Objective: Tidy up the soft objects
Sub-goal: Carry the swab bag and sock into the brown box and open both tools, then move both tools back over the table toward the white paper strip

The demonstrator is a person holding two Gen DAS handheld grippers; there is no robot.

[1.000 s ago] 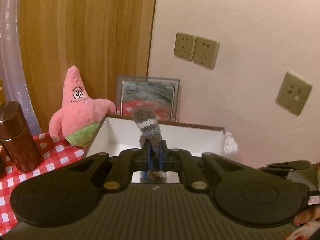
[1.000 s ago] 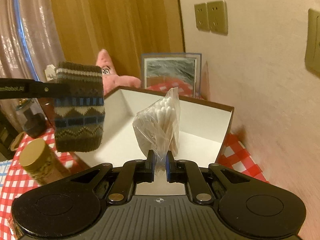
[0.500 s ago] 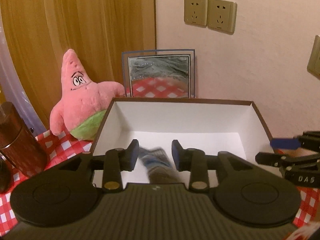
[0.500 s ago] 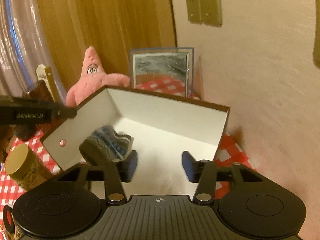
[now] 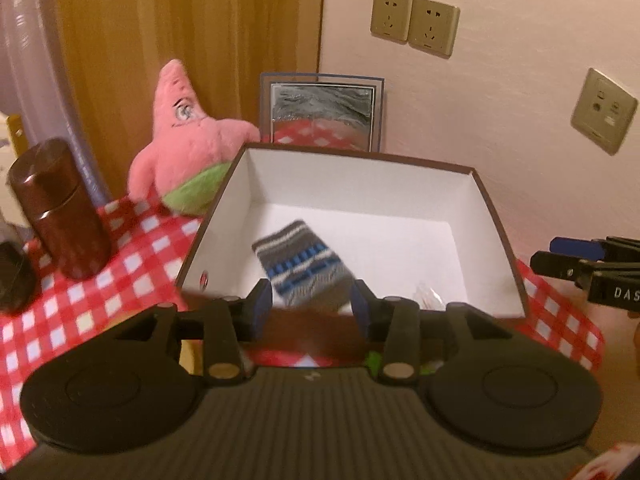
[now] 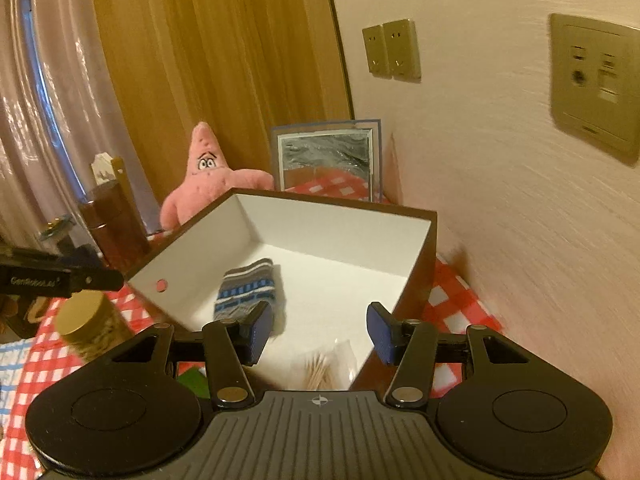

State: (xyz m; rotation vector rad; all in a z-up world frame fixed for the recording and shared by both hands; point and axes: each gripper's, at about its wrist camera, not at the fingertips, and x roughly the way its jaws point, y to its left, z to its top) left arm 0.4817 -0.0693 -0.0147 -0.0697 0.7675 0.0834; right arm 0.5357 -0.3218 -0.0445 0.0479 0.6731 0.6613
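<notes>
Right wrist – sock [image 6: 248, 292] inside box [image 6: 332, 204]

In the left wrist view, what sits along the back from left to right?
Dark brown cylindrical canister → pink star-shaped plush toy → blue-framed mirror → pair of beige wall sockets → single beige wall socket plate.

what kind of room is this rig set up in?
Likely a home or hotel-style room: a table under a red checked cloth, wall sockets above, wood panelling, a pink star plush, a framed picture.
</notes>
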